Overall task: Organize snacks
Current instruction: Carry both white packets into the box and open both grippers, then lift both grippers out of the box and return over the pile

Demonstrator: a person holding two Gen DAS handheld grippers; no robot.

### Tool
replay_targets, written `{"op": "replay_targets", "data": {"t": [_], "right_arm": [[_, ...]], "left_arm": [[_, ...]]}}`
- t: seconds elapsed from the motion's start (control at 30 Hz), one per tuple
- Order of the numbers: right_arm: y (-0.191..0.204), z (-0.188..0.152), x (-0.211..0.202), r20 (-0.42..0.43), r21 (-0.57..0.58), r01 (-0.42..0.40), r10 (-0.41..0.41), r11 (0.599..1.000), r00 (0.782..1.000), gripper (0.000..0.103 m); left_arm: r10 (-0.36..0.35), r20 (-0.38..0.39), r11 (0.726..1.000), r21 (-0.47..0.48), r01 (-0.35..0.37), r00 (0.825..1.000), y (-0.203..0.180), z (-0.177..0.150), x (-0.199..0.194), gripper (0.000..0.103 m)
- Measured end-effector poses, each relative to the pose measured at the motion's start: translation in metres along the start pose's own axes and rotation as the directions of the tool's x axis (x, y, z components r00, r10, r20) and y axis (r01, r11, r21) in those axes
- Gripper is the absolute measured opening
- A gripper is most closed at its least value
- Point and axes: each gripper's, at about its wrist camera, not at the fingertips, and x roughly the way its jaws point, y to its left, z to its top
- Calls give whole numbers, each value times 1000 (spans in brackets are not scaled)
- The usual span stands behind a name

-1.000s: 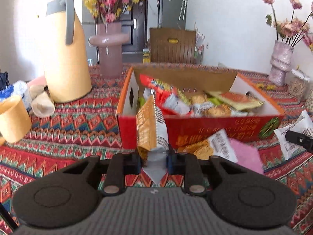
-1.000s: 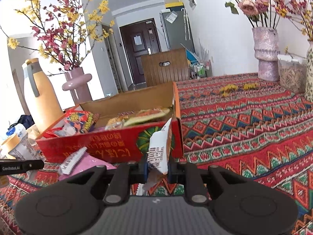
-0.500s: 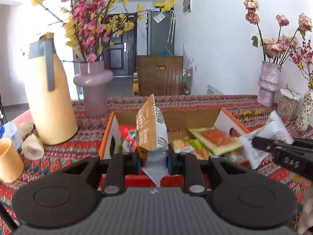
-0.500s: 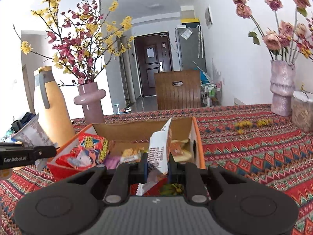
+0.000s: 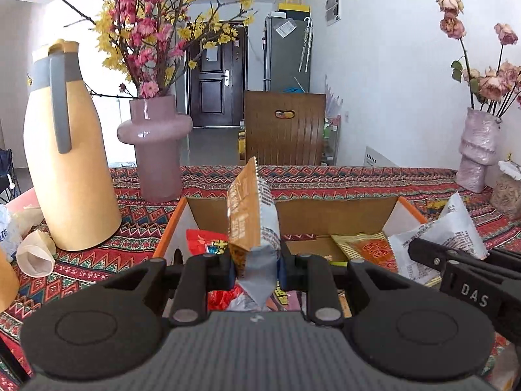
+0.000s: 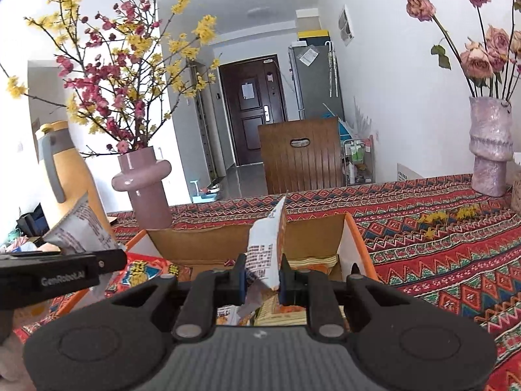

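Left tongs clamped on an orange-and-silver snack packet, held upright over the cardboard box, long axis vertical, serrated top edge up. Right tongs pinched on a white snack packet, also upright over the box, tip leaning slightly right. Left view alone shows a red packet and an orange flat packet inside the box; right view alone shows scattered yellow petals on the patterned desk.
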Motion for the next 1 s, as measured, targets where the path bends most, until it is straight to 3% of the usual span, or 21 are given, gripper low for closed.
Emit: {"op": "replay_targets", "data": {"t": [0.23,0.33,0.37,0.4,0.43,0.5,0.57,0.6,1.0], "right_arm": [[-3,-12,19,-51,-8,11,-12,1000,999,17],[-2,-13,18,-54,-10,19,-20,1000,998,20],[-2,-13,18,-52,-7,30,-31,1000,998,24],[-3,-14,17,-52,-1,37,-37,999,998,36],[-4,-14,15,-50,7,40,-39,999,998,44],[-6,-14,11,-35,18,50,-50,999,998,80],[-7,-13,6,-6,27,67,-67,997,998,99],[-8,-13,4,5,32,71,-71,997,997,103],[-12,-14,-4,16,60,70,-71,996,997,103]], "left_arm": [[-9,2,1000,-7,9,1000,6,-7,7,25],[-15,42,1000,-16,16,999,8,-8,0,50],[-10,62,1000,-19,11,998,8,-8,-4,64],[-2,80,1000,-22,4,997,9,-8,-7,80],[4,99,1000,-29,-2,995,9,-8,-10,86],[23,119,999,-43,-18,993,11,-7,-15,103],[43,132,998,-55,-36,990,12,-8,-17,103],[48,126,998,-55,-41,991,11,-9,-17,103],[93,66,994,-67,-88,993,14,-10,-11,103]]}}
